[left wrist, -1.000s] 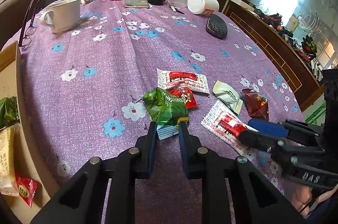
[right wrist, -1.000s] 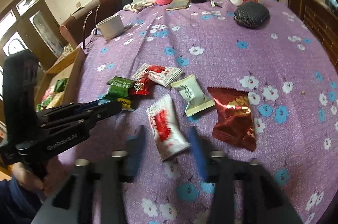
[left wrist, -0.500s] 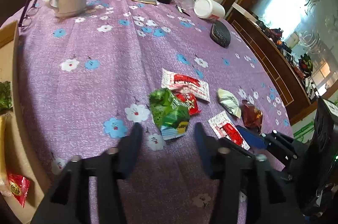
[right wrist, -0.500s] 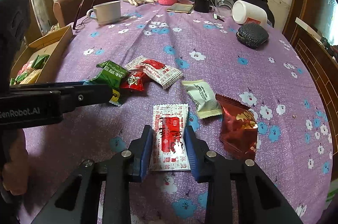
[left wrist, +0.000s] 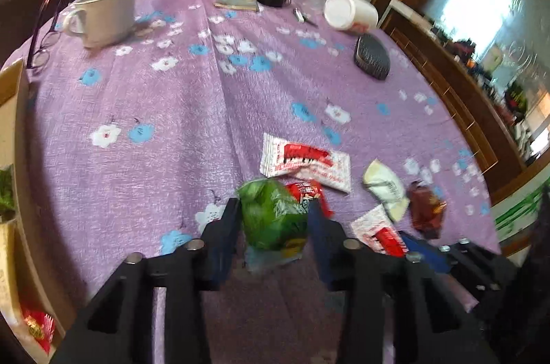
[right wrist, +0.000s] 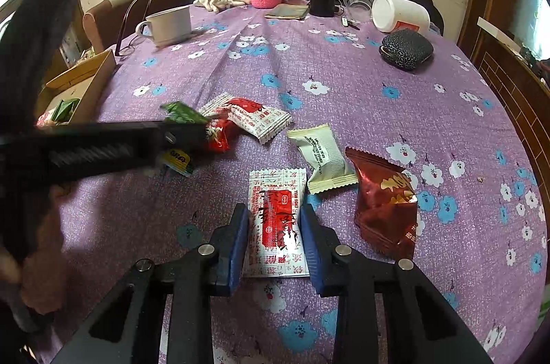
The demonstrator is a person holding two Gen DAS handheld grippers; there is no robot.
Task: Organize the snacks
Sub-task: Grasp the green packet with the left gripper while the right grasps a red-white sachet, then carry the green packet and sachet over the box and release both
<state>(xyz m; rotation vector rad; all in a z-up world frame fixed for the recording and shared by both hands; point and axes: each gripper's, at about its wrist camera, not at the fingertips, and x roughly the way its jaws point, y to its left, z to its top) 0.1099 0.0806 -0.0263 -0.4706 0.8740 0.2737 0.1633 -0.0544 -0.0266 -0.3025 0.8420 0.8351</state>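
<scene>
Snacks on the purple flowered tablecloth (right wrist: 343, 109): my left gripper (left wrist: 274, 219) has its fingers against both sides of the green packet (left wrist: 271, 219), pinching it, with a small red packet (left wrist: 306, 192) just beside and a white-and-red packet (left wrist: 306, 161) beyond. My right gripper (right wrist: 274, 219) straddles a flat white-and-red sachet (right wrist: 276, 219), fingers at both long edges; I cannot tell whether they press it. Outward lie a cream packet (right wrist: 323, 157), a dark red packet (right wrist: 385, 206) and, at left, a cardboard box (right wrist: 86, 82) holding snacks.
</scene>
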